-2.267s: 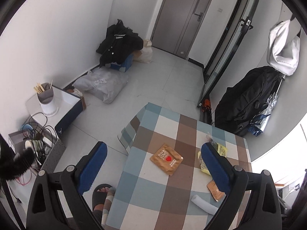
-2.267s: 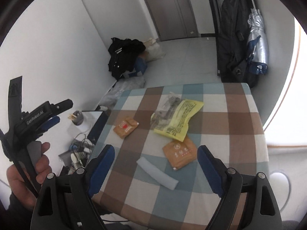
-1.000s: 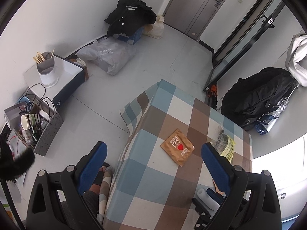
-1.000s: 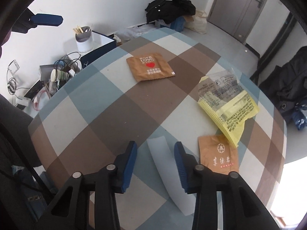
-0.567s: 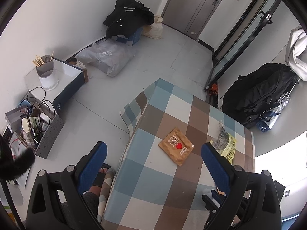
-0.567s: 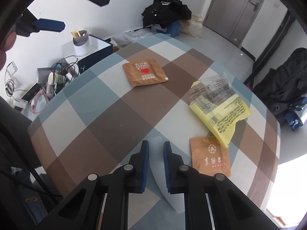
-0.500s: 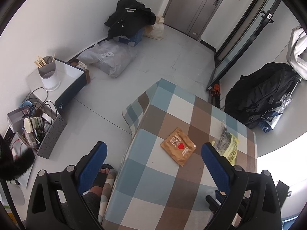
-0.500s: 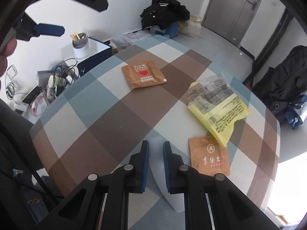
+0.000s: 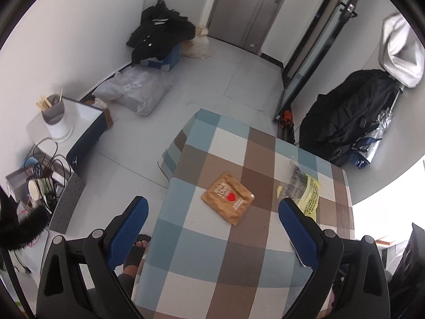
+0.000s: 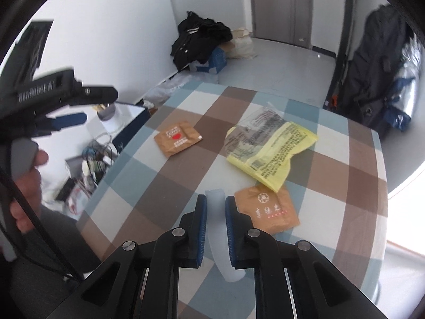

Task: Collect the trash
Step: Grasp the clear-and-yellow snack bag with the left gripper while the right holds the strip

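While the left gripper is held spread wide above the checked table, a white paper strip is pinched in the just-closed right gripper, beside a brown sachet

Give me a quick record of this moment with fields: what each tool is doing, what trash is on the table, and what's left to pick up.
right tool: shut on the pale strip wrapper
left tool: open, empty, above the table's near side
table: checked cloth in blue, brown and white
trash lying on it: brown heart sachet; yellow and clear bag; second brown sachet, its far corner under the bag's edge
left to pick up: both sachets and the bag
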`<move>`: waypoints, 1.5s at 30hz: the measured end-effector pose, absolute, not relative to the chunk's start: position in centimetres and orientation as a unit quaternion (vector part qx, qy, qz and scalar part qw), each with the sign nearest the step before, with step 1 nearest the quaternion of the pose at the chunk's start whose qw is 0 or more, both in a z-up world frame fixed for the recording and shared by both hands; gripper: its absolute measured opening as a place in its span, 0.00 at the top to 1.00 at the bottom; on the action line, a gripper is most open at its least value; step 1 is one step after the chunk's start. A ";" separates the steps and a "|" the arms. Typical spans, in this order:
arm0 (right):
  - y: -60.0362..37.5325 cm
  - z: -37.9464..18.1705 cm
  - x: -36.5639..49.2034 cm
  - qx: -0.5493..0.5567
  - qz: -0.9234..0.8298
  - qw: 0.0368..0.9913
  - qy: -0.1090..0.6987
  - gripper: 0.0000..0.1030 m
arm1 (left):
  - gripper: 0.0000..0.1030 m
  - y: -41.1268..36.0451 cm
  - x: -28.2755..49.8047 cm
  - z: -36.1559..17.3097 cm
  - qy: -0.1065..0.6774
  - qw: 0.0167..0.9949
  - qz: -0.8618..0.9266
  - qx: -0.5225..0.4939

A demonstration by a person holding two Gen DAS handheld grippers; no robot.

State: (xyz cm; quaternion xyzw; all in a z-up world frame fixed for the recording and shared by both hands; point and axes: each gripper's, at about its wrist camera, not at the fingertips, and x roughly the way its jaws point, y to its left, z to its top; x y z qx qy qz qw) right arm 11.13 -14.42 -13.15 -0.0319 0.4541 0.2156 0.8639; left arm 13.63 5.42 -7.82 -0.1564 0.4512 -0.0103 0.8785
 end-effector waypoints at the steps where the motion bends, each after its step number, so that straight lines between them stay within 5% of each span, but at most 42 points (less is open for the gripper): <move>1: -14.9 -13.0 11.2 -0.020 0.215 0.864 0.456 0.88 | 0.06 5.2 13.7 -7.8 0.453 0.878 -0.014 -0.154; 17: -23.7 -13.3 11.5 0.100 0.187 0.855 0.473 0.88 | 0.06 -1.4 16.1 -7.5 0.486 0.867 -0.085 -0.074; 27: -24.9 -12.7 10.8 0.117 0.201 0.856 0.462 0.88 | 0.06 -10.0 21.9 -10.5 0.518 0.831 -0.181 0.093; 45: -26.2 -12.0 10.4 0.118 0.208 0.858 0.454 0.87 | 0.06 -12.1 26.5 -15.9 0.609 0.763 -0.168 0.137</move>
